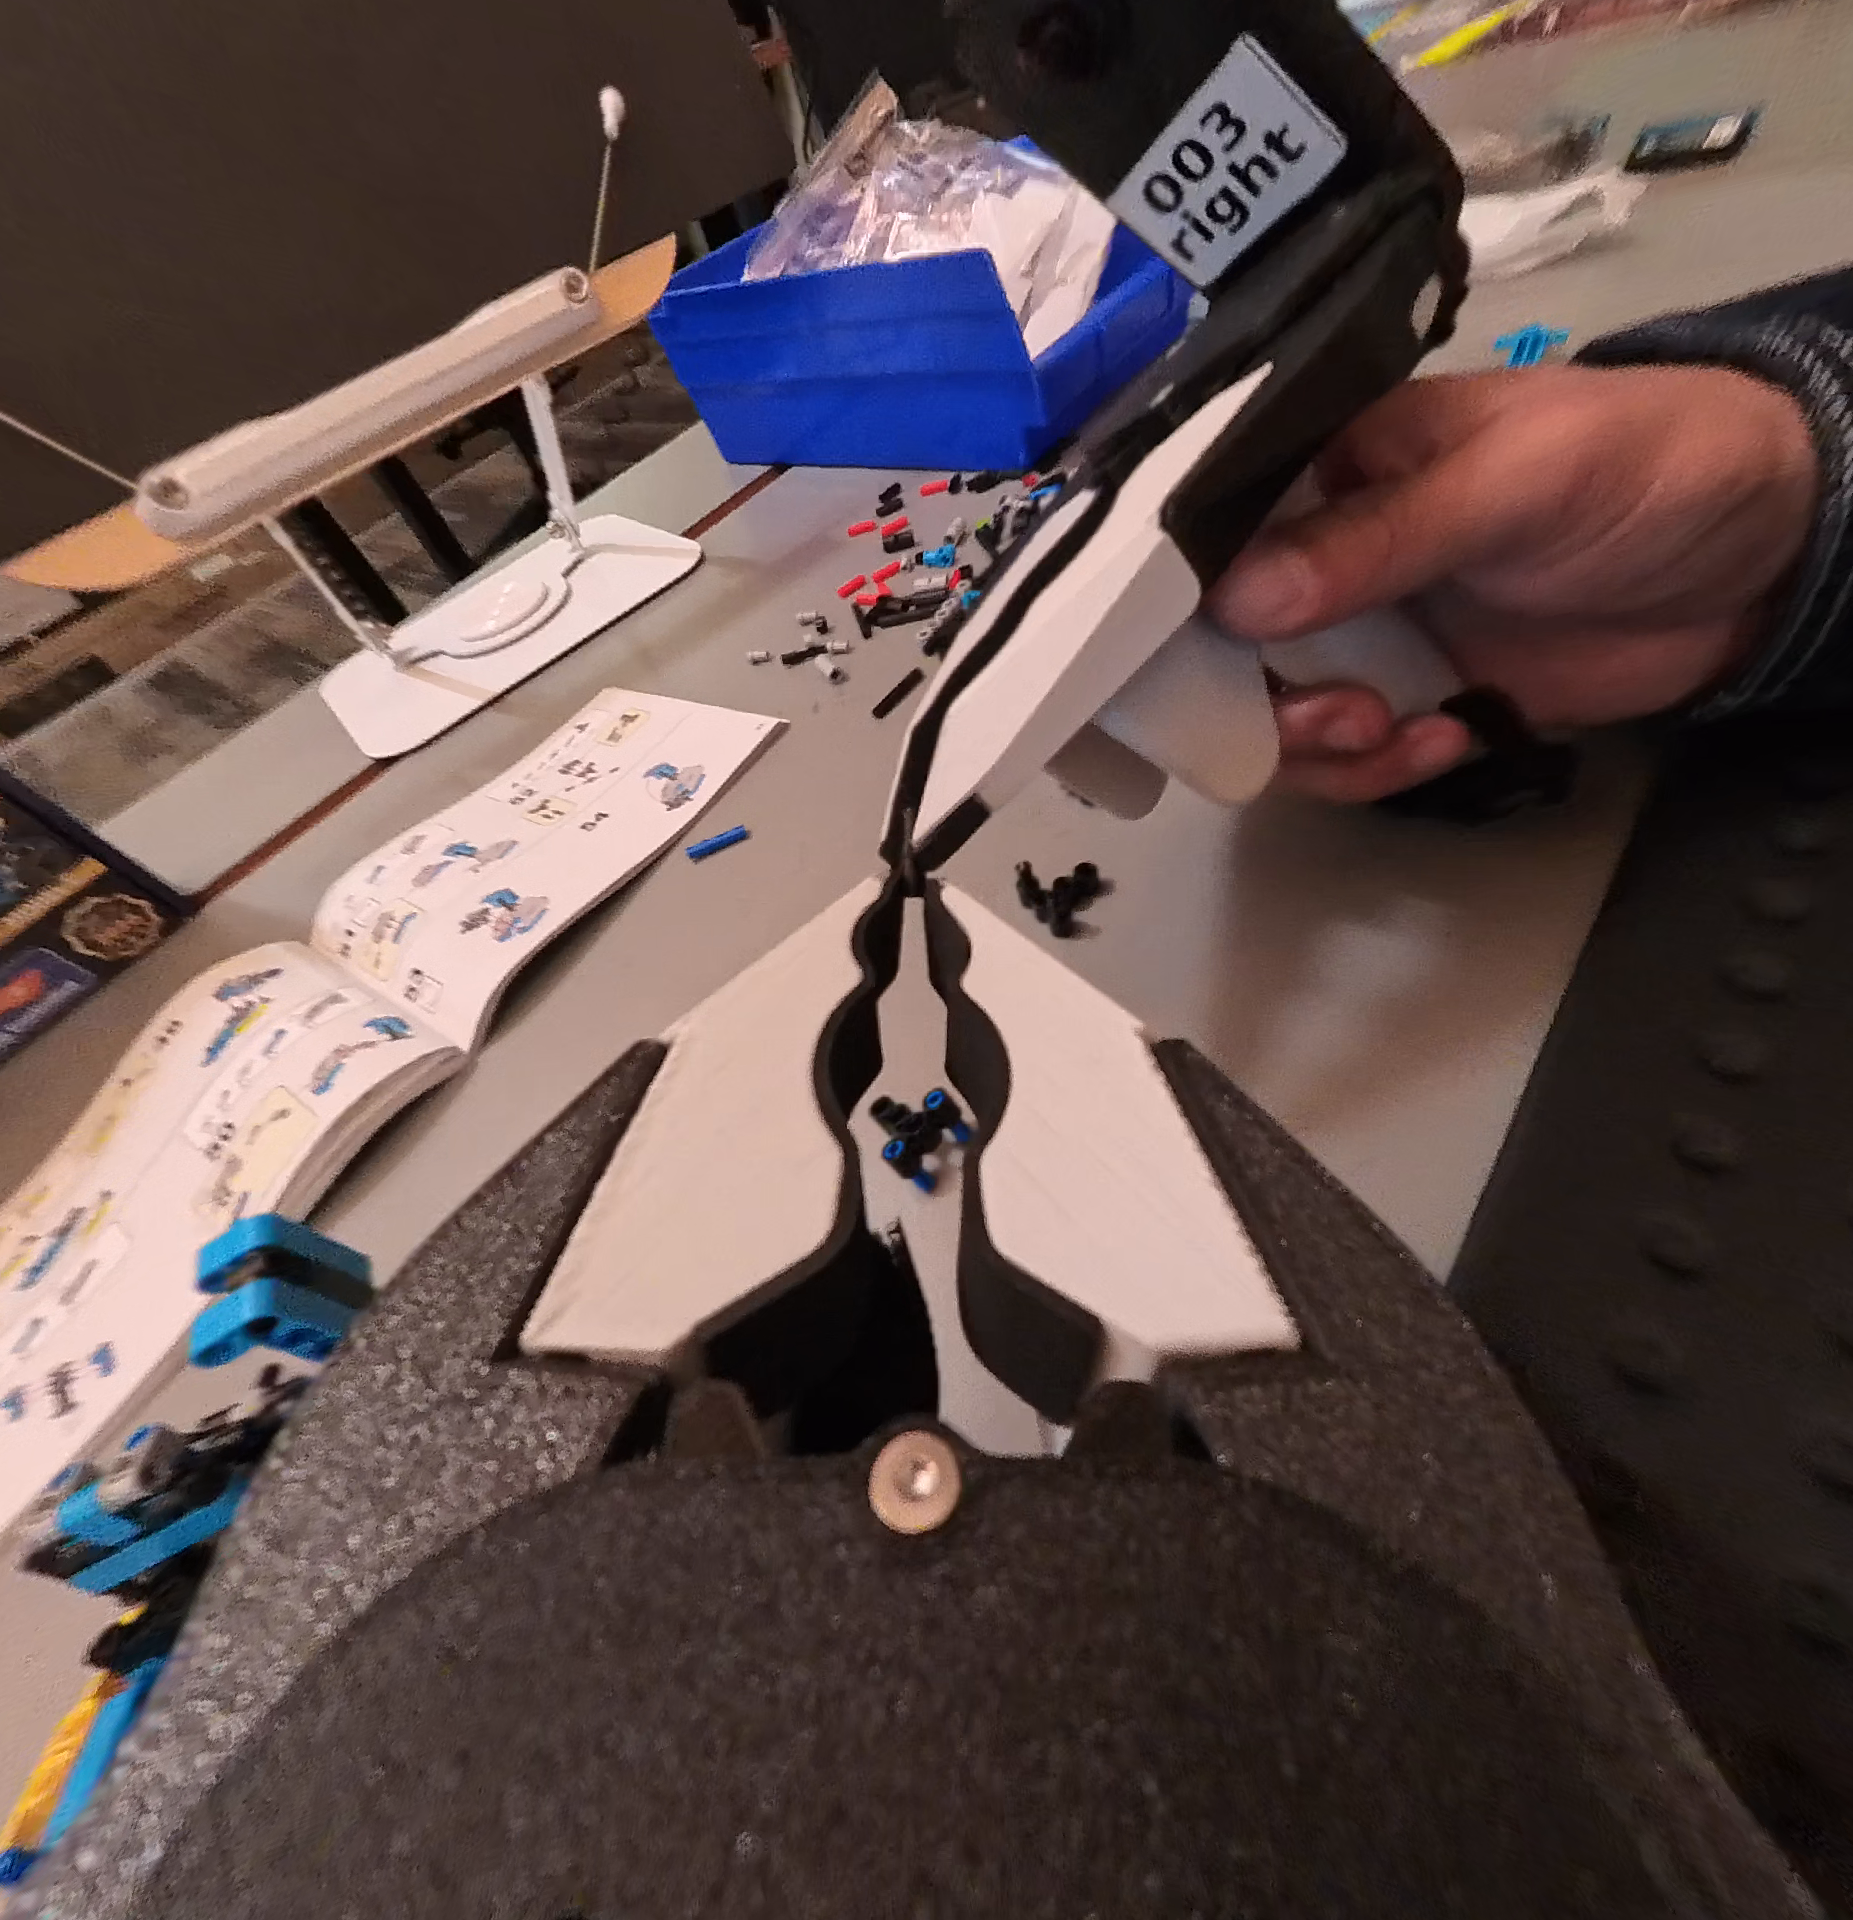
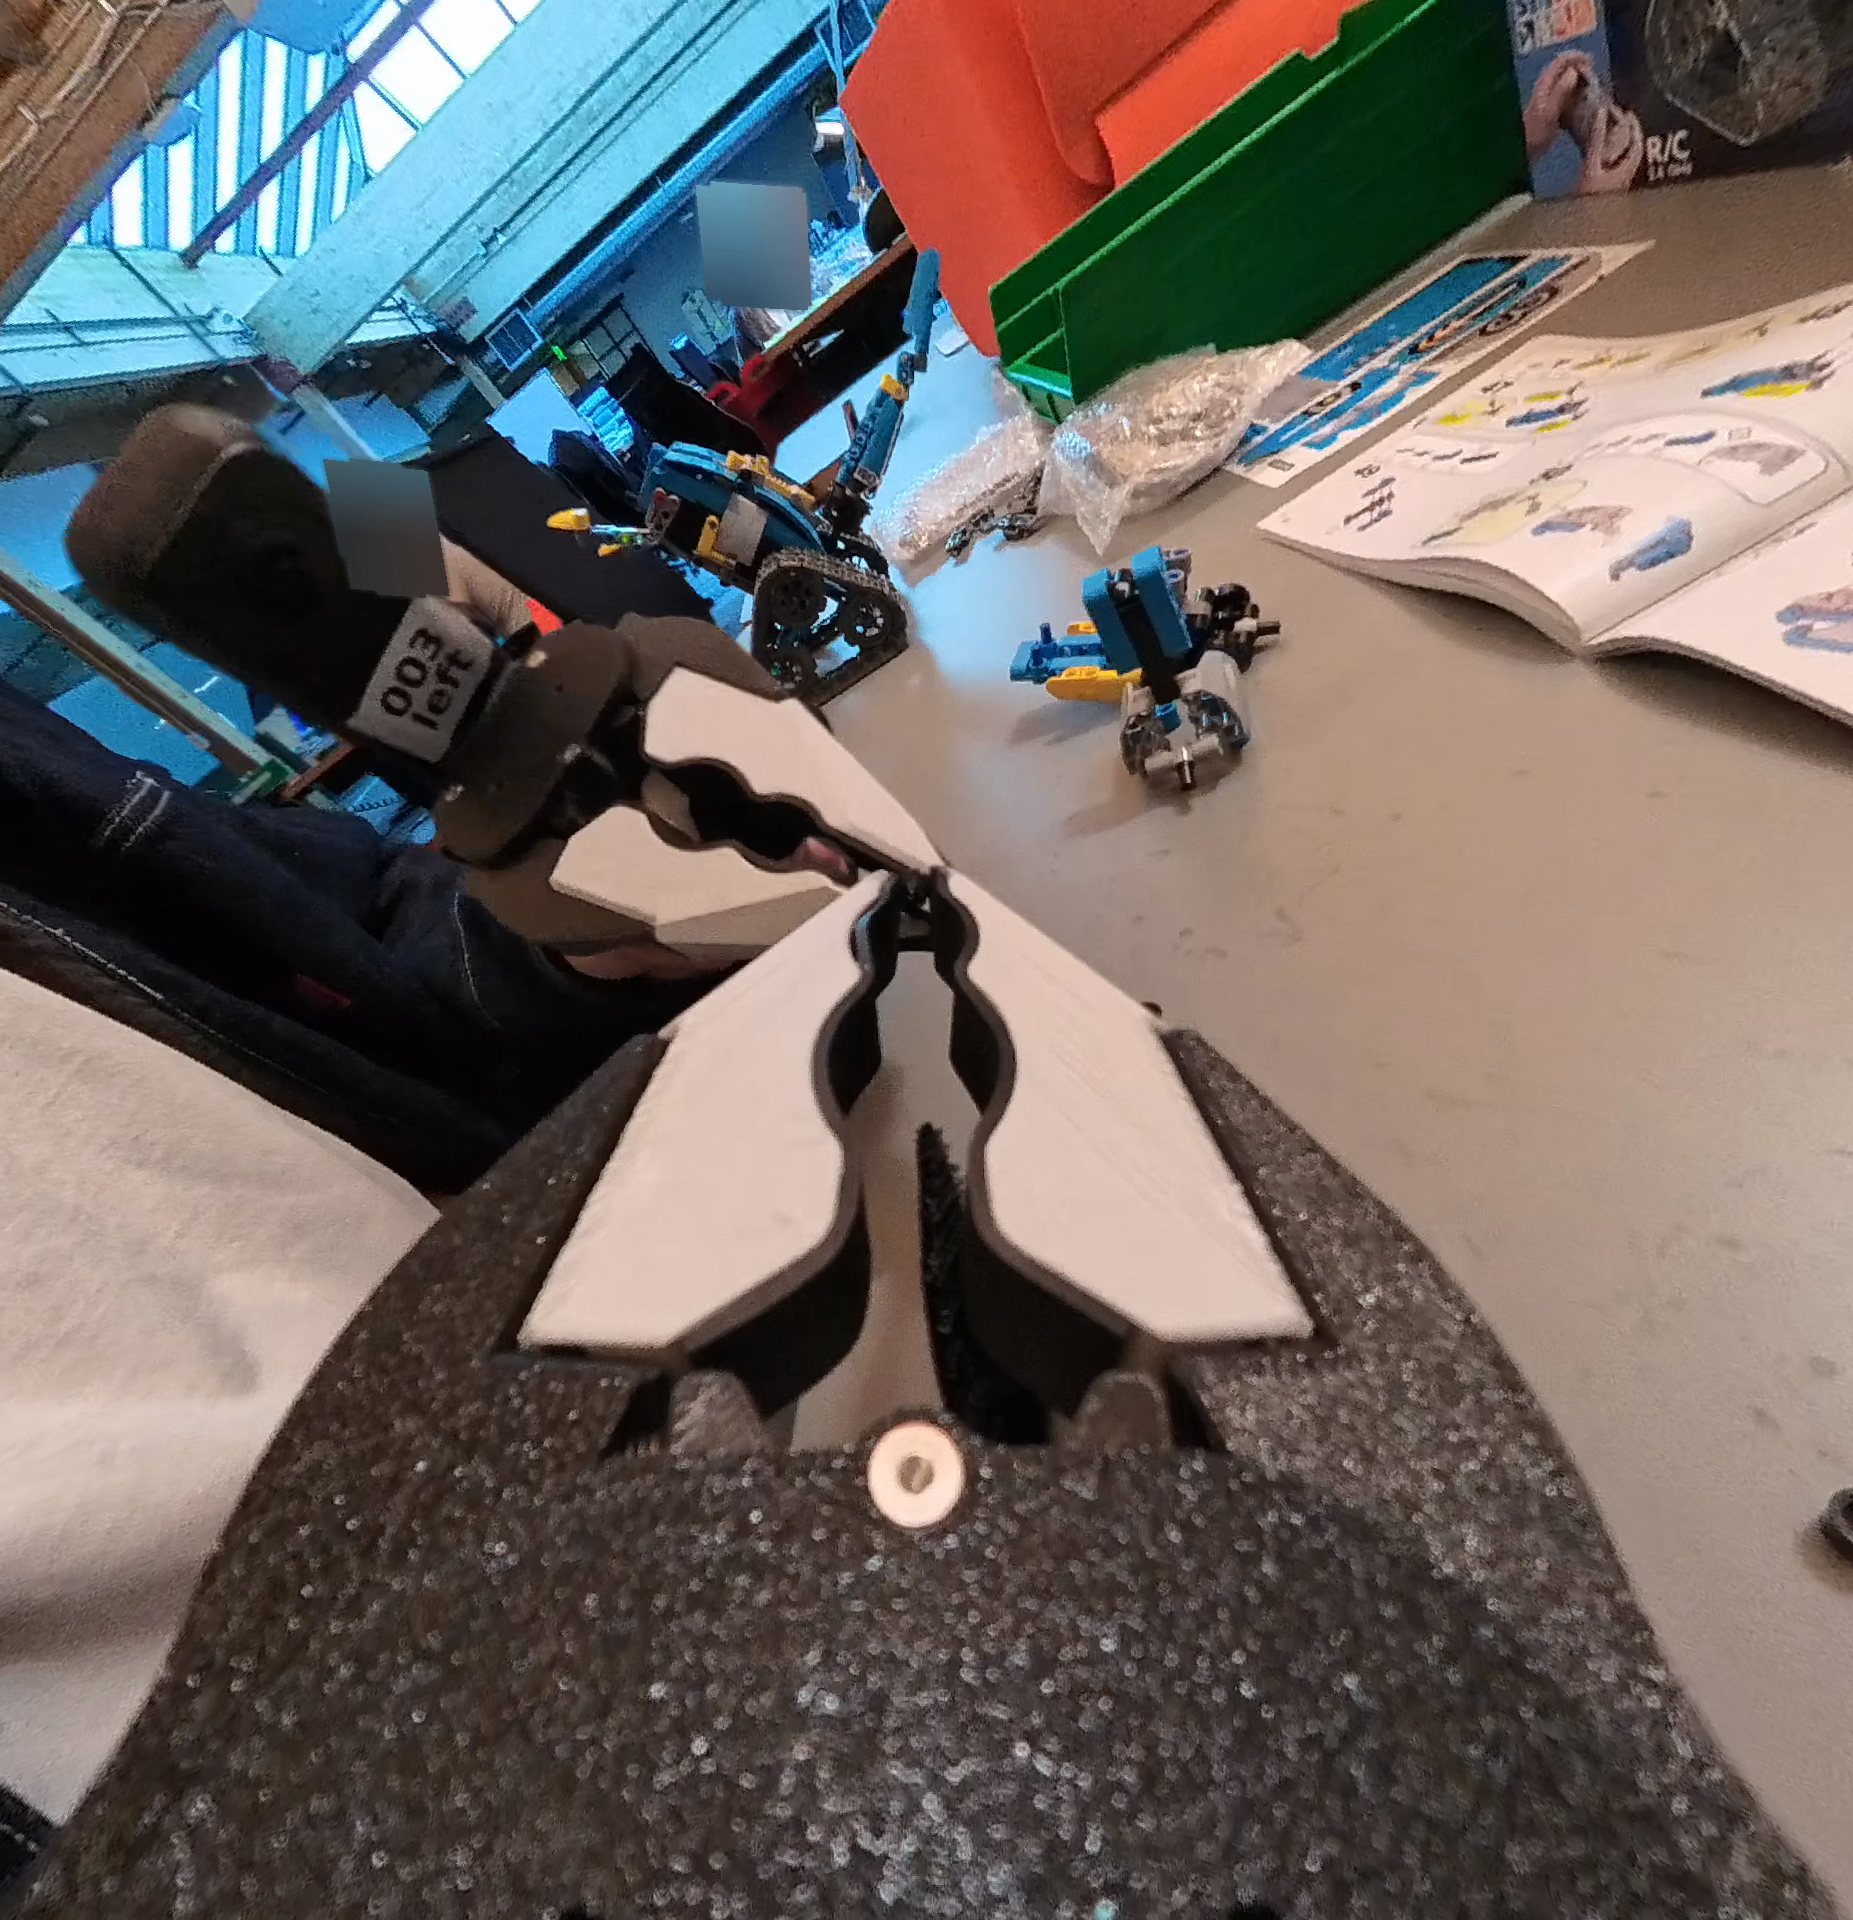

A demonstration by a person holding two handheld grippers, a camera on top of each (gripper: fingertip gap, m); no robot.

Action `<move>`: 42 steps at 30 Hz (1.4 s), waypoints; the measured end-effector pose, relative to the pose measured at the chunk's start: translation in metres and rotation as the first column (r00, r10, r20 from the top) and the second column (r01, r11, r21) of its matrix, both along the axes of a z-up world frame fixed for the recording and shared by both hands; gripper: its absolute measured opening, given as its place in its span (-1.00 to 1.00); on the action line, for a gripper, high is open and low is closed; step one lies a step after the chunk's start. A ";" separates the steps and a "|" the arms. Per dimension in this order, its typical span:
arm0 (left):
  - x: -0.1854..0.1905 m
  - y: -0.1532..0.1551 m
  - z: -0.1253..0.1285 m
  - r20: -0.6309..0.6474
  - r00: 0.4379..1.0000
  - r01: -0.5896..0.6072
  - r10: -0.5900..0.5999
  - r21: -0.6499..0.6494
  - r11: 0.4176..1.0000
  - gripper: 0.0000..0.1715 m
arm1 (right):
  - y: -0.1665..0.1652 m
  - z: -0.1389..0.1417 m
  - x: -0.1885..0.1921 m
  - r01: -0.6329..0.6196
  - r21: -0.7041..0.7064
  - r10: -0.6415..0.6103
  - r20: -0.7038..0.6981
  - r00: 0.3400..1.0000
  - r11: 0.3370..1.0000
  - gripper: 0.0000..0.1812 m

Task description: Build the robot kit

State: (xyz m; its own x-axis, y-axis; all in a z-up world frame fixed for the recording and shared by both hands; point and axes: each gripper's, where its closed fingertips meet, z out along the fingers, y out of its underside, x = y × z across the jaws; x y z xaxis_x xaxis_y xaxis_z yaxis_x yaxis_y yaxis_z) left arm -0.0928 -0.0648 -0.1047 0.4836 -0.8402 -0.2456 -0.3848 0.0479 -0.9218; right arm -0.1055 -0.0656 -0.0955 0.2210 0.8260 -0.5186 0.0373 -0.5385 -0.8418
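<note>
At the tip-to-tip meeting: left gripper [image 1: 909, 891] and right gripper [image 2: 917, 891] stood nose to nose above the grey table [image 1: 1265, 997], tips all but touching.
Left jaws: drawn in until only a sliver of gap was left at the very ends.
Right jaws: just as narrow, held by a hand [image 1: 1524, 551] on the grip.
Small dark piece [image 1: 907, 842]: it sat right where the four tips met and seemed nipped by both. It was too small to say which one bore it.
Grip quality: only the extreme tips had purchase, so I judged that both tools needed to stay in line, with no twisting.
Under the left fingers: blue-and-black pins [image 1: 917, 1127] lay on the table at 6 o'clock.
Black pins [image 1: 1062, 894]: a small heap at 3 o'clock, near.
Loose parts [image 1: 901, 571]: scattered at 12 o'clock, before a blue bin [image 1: 901, 353].
Instruction booklet [image 1: 465, 935]: open at 9 o'clock.
Half-built blue model [image 2: 1140, 644]: at 1 o'clock in the right wrist view, well apart.
Tracked vehicle [image 2: 787, 561]: at 11 o'clock, farther off.
</note>
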 end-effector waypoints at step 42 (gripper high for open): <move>0.056 0.006 -0.079 -0.281 0.959 -0.061 -0.038 -0.334 0.941 -0.84 | 0.013 -0.071 0.073 -0.145 0.380 -0.171 0.683 0.710 0.913 -0.95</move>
State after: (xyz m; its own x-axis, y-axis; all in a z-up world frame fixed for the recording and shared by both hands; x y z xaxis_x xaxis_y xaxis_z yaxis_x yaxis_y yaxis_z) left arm -0.0363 -0.0590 -0.1838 0.4468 -0.8914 -0.0759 -0.6270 -0.2515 -0.7373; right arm -0.0326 -0.0523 -0.1667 0.3942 0.9080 0.1417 0.6852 -0.1877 -0.7038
